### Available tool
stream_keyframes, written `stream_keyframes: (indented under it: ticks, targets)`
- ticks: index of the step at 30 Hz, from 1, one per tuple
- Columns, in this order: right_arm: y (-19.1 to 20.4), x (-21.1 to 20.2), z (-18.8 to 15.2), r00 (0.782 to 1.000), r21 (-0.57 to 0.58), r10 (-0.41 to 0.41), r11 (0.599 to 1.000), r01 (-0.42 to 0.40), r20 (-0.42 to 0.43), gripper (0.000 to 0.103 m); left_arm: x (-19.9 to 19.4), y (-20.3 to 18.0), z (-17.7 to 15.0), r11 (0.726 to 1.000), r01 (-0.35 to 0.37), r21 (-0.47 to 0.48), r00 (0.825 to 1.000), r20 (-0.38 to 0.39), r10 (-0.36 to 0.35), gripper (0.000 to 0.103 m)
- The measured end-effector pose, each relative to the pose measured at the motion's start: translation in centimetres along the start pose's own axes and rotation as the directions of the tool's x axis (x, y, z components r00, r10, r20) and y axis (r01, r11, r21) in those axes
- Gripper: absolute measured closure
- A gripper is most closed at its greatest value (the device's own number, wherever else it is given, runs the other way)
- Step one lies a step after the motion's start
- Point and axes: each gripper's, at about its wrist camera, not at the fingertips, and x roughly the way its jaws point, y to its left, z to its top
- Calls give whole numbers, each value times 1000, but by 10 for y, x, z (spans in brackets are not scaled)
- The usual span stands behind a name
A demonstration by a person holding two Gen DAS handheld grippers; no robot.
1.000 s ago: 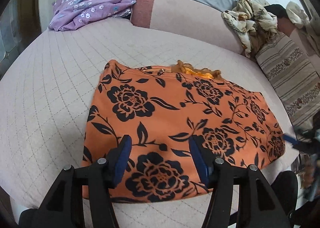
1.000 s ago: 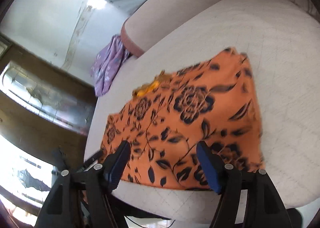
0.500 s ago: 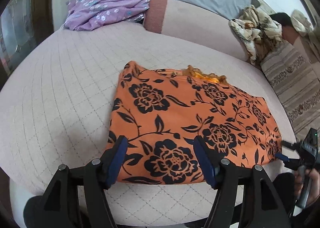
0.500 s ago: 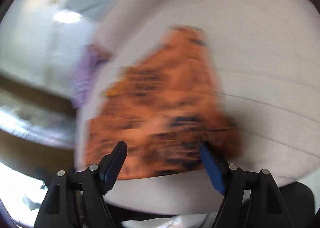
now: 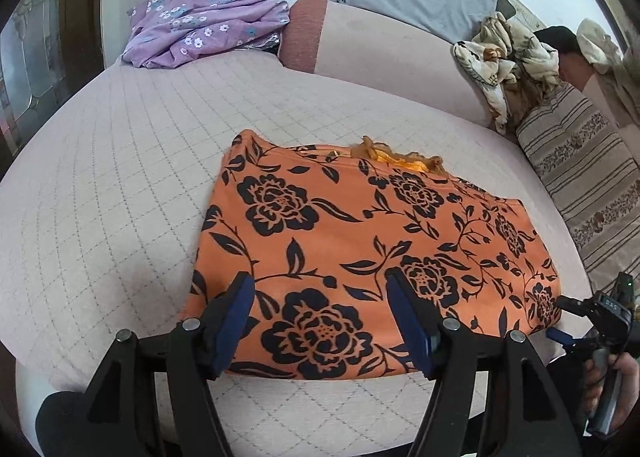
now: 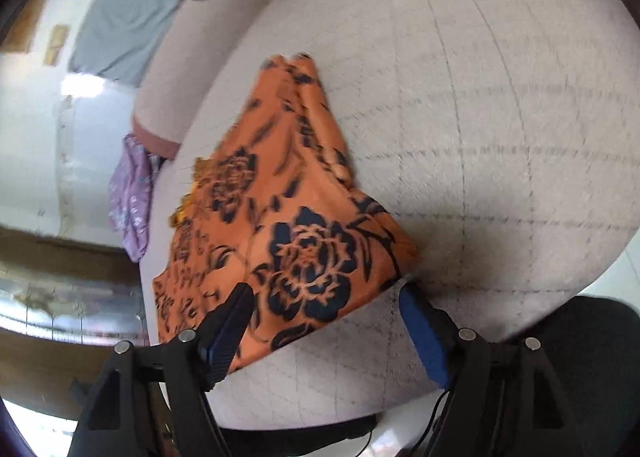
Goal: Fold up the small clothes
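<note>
Two hand-held grippers hang over the orange, black-flowered cloth garment at the quilted bed's near edge: left hand-held gripper open and empty, right hand-held gripper newly lowered beside its corner, jaws opening, nothing gripped; folding can begin.

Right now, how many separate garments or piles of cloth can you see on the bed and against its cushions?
3: the orange flowered garment spread flat near both grippers, the purple flowered one crumpled at the far left corner, the beige patterned one heaped at the far right. More may be hidden.
</note>
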Motion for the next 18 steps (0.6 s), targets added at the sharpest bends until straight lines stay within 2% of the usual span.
stream_keyframes:
  ticks: [2, 4, 5, 6, 8, 9, 13, 14, 15, 16, 17, 18]
  targets:
    - [2, -1, 2, 1000, 0, 3, 1000, -3, 27, 24, 2, 0, -1, 1000, 0, 2, 1000, -2, 0, 33]
    - [2, -2, 6, 997, 3, 30, 1000, -31, 70, 30, 6, 0, -1, 1000, -4, 2, 1000, -13, 4, 33]
    - [1, 0, 8, 996, 6, 35, 999, -36, 77, 47, 8, -1, -2, 1000, -2, -1, 1000, -19, 2, 33]
    - [-3, 4, 11, 996, 21, 44, 999, -46, 73, 72, 11, -1, -2, 1000, 0, -1, 1000, -23, 0, 33]
    - [-4, 5, 15, 996, 31, 58, 998, -60, 68, 86, 14, -4, -2, 1000, -4, 12, 1000, -29, 4, 33]
    - [3, 3, 16, 995, -3, 58, 998, -58, 81, 90, 14, -6, 0, 1000, -4, 21, 1000, -24, 5, 33]
    - [23, -16, 12, 990, -104, 24, 995, -10, 136, 91, 15, -13, 8, 999, -4, 39, 1000, -4, 4, 33]
    - [18, -12, 12, 993, -104, -6, 994, 19, 120, 91, 19, -15, 10, 999, -4, 40, 1000, -9, 5, 33]
    - [8, -4, 12, 995, -82, -53, 995, 60, 83, 86, 24, -17, 11, 999, -6, 43, 1000, -15, 7, 33]
    - [-3, 2, 12, 997, -51, -63, 997, 65, 45, 86, 31, -19, 11, 999, -9, 49, 1000, -26, 10, 33]
    - [-9, 0, 11, 999, -28, -27, 999, 28, 35, 82, 39, -20, 11, 998, -14, 59, 999, -45, 17, 33]
    - [-7, -7, 12, 999, -48, -34, 998, 36, 36, 68, 46, -22, 10, 998, -17, 64, 998, -60, 21, 33]
